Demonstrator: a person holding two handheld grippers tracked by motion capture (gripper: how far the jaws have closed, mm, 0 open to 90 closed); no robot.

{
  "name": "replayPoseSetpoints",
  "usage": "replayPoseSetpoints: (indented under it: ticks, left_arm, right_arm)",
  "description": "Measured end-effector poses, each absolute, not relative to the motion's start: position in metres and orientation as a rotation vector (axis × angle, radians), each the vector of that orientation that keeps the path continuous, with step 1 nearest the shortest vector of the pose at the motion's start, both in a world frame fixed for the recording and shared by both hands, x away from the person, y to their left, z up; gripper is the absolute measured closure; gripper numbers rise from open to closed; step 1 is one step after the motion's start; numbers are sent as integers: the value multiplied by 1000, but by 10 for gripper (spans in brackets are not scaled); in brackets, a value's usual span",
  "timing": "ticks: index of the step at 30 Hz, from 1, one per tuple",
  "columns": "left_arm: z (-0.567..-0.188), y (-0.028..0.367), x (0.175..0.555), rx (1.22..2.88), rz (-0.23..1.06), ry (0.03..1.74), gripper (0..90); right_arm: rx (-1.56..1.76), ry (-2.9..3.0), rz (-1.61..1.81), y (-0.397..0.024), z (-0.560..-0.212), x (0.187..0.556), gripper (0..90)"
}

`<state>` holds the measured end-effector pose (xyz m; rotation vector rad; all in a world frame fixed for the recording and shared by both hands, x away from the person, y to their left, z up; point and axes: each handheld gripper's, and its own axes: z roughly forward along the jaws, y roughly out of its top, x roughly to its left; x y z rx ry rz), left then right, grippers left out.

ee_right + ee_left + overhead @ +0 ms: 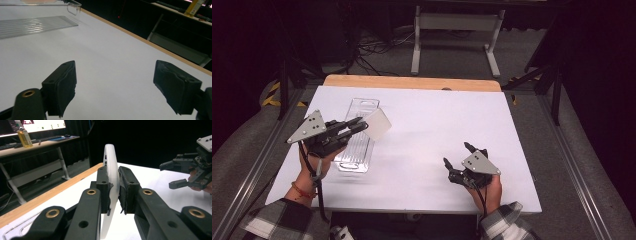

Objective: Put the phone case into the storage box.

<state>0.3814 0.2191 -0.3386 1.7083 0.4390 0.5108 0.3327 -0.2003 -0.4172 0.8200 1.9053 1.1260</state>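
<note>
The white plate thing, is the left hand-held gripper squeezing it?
Touching. The left gripper view shows both pads of the left hand-held gripper pressed against the white plate.

The worktop (pixel 437 130) was white with a light wooden edge. The plate (pixel 377 124) was milky white, the tray (pixel 357 145) clear and ribbed. Both grippers were black. The sleeves (pixel 277 220) were black-and-white plaid.

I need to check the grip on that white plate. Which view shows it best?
The left gripper view: the white plate stands edge-on, pinched between the left gripper's pads. The high view shows its flat face beside the clear tray, not the pad contact. The right gripper view gives nothing on the grip.
</note>
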Motion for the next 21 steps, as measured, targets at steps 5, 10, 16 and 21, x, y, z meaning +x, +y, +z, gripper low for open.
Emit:
replayPoseSetpoints:
  ticks: [5,10,16,21]
  left_arm:
    - [-337,223,381,1702,521,445,799]
    - [-336,226,381,1706,527,447,800]
    - [-335,234,382,1692,543,462,799]
    - [-335,239,383,1693,554,471,799]
  right_arm:
    - [816,1908,1125,-200,-417,333,194]
    - [810,1909,1128,-199,-417,333,192]
    - [807,1910,1123,-198,-418,333,187]
    - [805,1916,1121,-197,-420,334,186]
